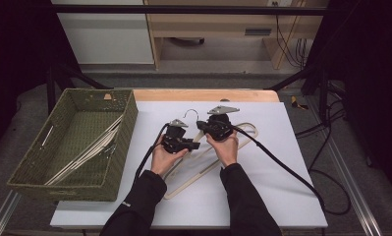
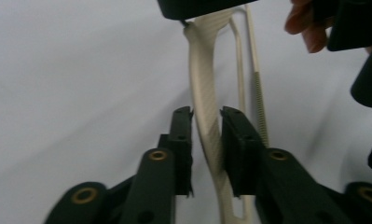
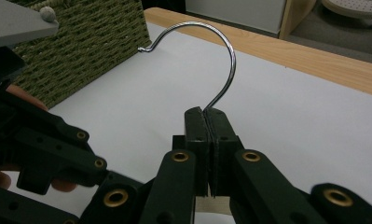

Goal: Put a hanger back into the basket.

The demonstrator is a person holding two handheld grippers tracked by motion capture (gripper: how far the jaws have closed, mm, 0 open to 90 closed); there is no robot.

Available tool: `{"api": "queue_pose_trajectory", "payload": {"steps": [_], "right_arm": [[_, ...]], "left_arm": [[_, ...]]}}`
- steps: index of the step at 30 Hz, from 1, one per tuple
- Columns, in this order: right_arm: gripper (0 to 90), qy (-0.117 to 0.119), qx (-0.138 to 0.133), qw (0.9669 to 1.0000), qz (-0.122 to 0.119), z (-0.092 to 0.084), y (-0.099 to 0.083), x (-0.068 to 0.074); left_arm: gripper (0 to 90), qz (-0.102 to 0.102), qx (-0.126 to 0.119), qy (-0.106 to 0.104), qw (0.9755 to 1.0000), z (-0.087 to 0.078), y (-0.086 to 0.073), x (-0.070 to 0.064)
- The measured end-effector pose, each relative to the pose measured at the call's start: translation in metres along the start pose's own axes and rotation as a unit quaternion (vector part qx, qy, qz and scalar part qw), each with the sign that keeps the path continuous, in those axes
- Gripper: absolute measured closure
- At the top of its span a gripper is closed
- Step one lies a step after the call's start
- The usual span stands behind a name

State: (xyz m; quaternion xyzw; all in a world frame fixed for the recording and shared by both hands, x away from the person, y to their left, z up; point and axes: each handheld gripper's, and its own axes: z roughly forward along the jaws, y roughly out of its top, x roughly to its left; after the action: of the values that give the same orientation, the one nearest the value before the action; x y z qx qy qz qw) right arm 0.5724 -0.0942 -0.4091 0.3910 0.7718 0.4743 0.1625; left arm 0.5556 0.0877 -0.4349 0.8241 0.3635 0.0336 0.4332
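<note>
A cream hanger point(image 1: 193, 173) with a metal hook point(image 1: 191, 114) lies on the white table point(image 1: 262, 187). In the right gripper view my right gripper point(image 3: 206, 114) is shut on the base of the hook point(image 3: 228, 56), pads tight together around the wire. My left gripper point(image 2: 207, 114) straddles one cream arm of the hanger point(image 2: 204, 70), and both pads press against it. In the high view the left gripper point(image 1: 196, 145) and right gripper point(image 1: 206, 125) sit close together at the hanger's neck, near the table's middle.
A green woven basket point(image 1: 31, 162) stands at the table's left, holding several more cream hangers point(image 1: 85, 152). Its wall point(image 3: 95, 42) shows close beyond the hook. A wooden strip point(image 1: 203, 94) runs along the table's far edge. Black cables point(image 1: 282, 167) trail right.
</note>
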Motion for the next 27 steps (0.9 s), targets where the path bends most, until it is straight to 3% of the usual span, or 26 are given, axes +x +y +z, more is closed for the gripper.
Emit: {"api": "queue_pose_trajectory", "payload": {"steps": [2,5,7,10,11,13,14,15,16,19,23,27], "right_arm": [[89.2,0.001,-0.002,1.0000,0.006,-0.003,0.000,0.001],[88.8,0.008,-0.010,0.9999,0.004,-0.008,0.000,0.001],[87.7,0.008,-0.012,0.9999,-0.006,-0.014,0.000,0.002],[81.4,0.017,-0.027,0.9995,-0.005,-0.026,0.000,0.006],[77.5,0.021,-0.035,0.9991,-0.006,-0.036,-0.001,0.010],[75.2,0.029,-0.038,0.9988,-0.010,-0.043,-0.002,0.011],[72.9,0.033,-0.044,0.9985,-0.008,-0.049,-0.004,0.014],[67.8,0.035,-0.048,0.9979,-0.024,-0.062,-0.009,0.019],[67.8,0.035,-0.048,0.9979,-0.024,-0.062,-0.009,0.019],[60.2,0.045,-0.063,0.9965,-0.033,-0.082,-0.019,0.025],[48.1,0.041,-0.070,0.9960,-0.038,-0.105,-0.030,0.026],[34.6,0.041,-0.088,0.9950,-0.024,-0.126,-0.040,0.021]], "left_arm": [[77.1,0.003,0.003,0.004,1.0000,-0.001,0.001,-0.003],[78.7,-0.007,0.000,-0.002,1.0000,-0.005,0.002,-0.005],[80.0,-0.010,-0.005,-0.005,0.9999,-0.008,0.001,-0.007],[82.3,-0.015,-0.016,-0.016,0.9996,-0.015,0.000,-0.012],[84.9,-0.018,-0.028,-0.041,0.9986,-0.021,0.000,-0.016],[85.8,-0.009,-0.030,-0.040,0.9987,-0.024,0.000,-0.021],[86.2,0.004,-0.030,-0.028,0.9991,-0.028,0.000,-0.026],[86.5,0.016,-0.031,-0.020,0.9992,-0.031,0.000,-0.032],[86.5,0.025,-0.032,-0.011,0.9991,-0.035,0.000,-0.036],[86.5,0.051,-0.040,0.009,0.9978,-0.050,0.001,-0.047],[86.5,0.071,-0.051,0.030,0.9957,-0.068,0.003,-0.053],[86.5,0.089,-0.065,0.041,0.9931,-0.091,0.006,-0.058]]}}
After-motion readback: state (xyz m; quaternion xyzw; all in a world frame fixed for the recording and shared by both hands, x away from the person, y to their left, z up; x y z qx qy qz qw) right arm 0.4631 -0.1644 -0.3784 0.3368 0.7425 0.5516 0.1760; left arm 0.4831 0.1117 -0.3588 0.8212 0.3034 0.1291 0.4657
